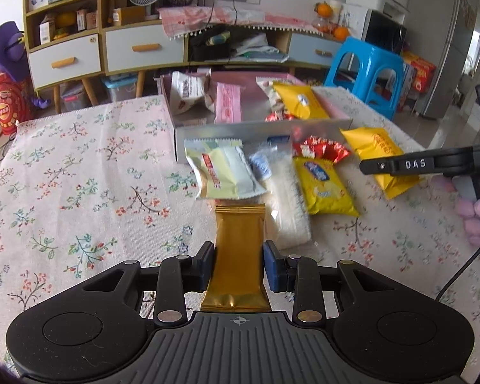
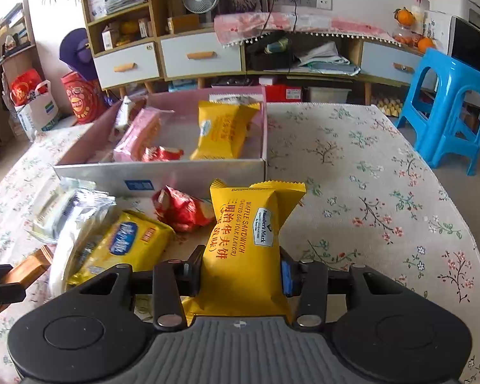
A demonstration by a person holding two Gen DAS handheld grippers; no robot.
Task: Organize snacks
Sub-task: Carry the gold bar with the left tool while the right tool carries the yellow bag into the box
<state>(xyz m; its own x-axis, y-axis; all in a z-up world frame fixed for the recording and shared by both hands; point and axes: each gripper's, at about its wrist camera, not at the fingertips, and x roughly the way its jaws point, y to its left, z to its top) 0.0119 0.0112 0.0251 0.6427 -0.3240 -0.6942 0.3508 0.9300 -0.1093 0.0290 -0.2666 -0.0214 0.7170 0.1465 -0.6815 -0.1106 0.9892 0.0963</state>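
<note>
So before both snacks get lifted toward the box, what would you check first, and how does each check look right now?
1. Left gripper clamped on gold packet: ok.
2. Right gripper clamped on yellow waffle packet: ok.
3. Box has free floor space: ok.
4. Grippers apart from each other: ok.
5. Gold packet clear of the pale packet ahead: cannot tell.

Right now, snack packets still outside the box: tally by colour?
Yellow: 2, waffle sandwich packet in right gripper, yellow packet with blue logo
Gold: 1, gold packet in left gripper
Red: 1, red packet
Pale: 2, cream packet, clear white bag
Total: 6; a blue-white scrap between the pale two may be a seventh.
</note>
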